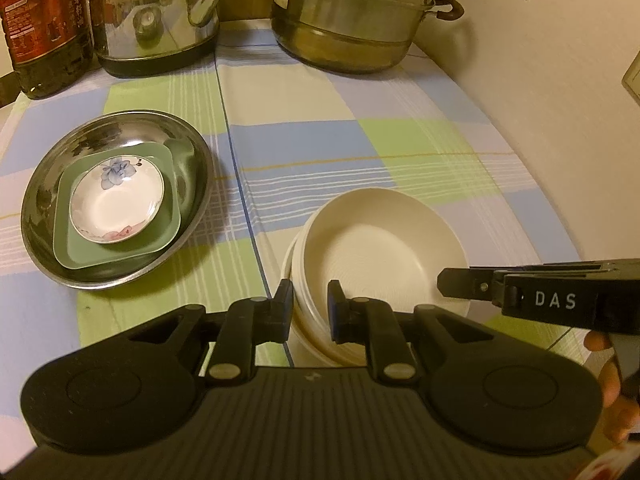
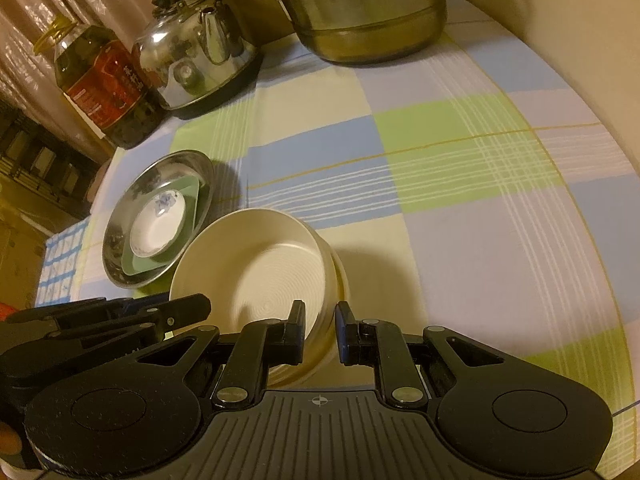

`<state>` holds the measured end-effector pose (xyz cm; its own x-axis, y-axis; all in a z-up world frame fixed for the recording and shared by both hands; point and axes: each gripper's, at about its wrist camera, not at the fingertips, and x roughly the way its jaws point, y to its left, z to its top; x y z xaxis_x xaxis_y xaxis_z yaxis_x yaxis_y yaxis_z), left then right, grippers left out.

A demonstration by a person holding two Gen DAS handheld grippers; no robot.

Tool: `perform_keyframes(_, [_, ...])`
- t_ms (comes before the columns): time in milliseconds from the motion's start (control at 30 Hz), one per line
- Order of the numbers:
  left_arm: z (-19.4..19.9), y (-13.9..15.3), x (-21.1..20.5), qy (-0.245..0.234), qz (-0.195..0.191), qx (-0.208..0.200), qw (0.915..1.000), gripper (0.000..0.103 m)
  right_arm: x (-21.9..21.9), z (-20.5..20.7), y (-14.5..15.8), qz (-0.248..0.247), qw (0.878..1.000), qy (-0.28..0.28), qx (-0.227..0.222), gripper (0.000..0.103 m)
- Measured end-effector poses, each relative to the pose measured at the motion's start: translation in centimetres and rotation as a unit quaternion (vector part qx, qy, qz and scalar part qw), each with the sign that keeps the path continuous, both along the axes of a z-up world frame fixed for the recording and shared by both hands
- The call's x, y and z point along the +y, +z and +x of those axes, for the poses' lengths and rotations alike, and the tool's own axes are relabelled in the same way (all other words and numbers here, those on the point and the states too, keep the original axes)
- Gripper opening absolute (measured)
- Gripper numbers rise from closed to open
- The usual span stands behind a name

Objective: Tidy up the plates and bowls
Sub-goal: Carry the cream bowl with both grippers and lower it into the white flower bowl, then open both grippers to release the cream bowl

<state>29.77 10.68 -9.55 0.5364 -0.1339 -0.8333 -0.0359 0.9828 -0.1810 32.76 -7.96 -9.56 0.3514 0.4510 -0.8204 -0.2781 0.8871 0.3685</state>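
A cream ribbed bowl [image 1: 380, 256] sits nested on other cream bowls on the checked cloth; it also shows in the right wrist view [image 2: 264, 272]. My left gripper [image 1: 310, 308] straddles the stack's left rim, one finger outside and one inside, jaws narrow on the wall. My right gripper [image 2: 320, 332] straddles the right rim the same way and shows side-on in the left wrist view [image 1: 456, 282]. To the left, a steel dish [image 1: 48, 184] holds a green square plate [image 1: 80, 252] with a small floral saucer [image 1: 116, 204] on it.
At the back stand an oil bottle [image 1: 44, 28], a steel kettle [image 1: 156, 16] and a stacked steamer pot [image 1: 352, 20]. A wall [image 1: 540, 80] borders the table on the right. Open cloth [image 2: 460, 200] lies right of the bowls.
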Motion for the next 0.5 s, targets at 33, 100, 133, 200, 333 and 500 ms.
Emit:
perform_keyframes(33, [-0.1,0.1,0.0,0.001,0.001,-0.002,1.0000,0.016,-0.1,-0.1,0.1,-0.001,1.000,0.000,-0.004,0.017])
perform_keyframes(100, [-0.3,0.4,0.0,0.002,0.001,-0.006,1.0000,0.016,-0.3,-0.3,0.4,0.000,1.000,-0.003,-0.011,0.020])
perform_keyframes(133, [-0.4,0.7,0.0,0.003,0.001,-0.008,1.0000,0.017,-0.5,-0.4,0.6,0.002,1.000,-0.005,-0.013,0.027])
perform_keyframes(200, [-0.8,1.2,0.0,0.006,0.000,-0.013,0.9999,0.017,-0.9,-0.6,0.9,0.009,1.000,-0.009,-0.019,0.036])
perform_keyframes(333, [-1.7,2.3,-0.1,0.010,0.000,-0.023,0.9997,0.019,-1.7,-1.1,1.7,0.016,0.999,-0.012,-0.028,0.039])
perform_keyframes(500, [-3.7,4.0,-0.4,0.013,0.013,-0.033,0.9993,0.022,-2.8,-2.5,3.0,0.023,0.999,-0.003,-0.039,0.040])
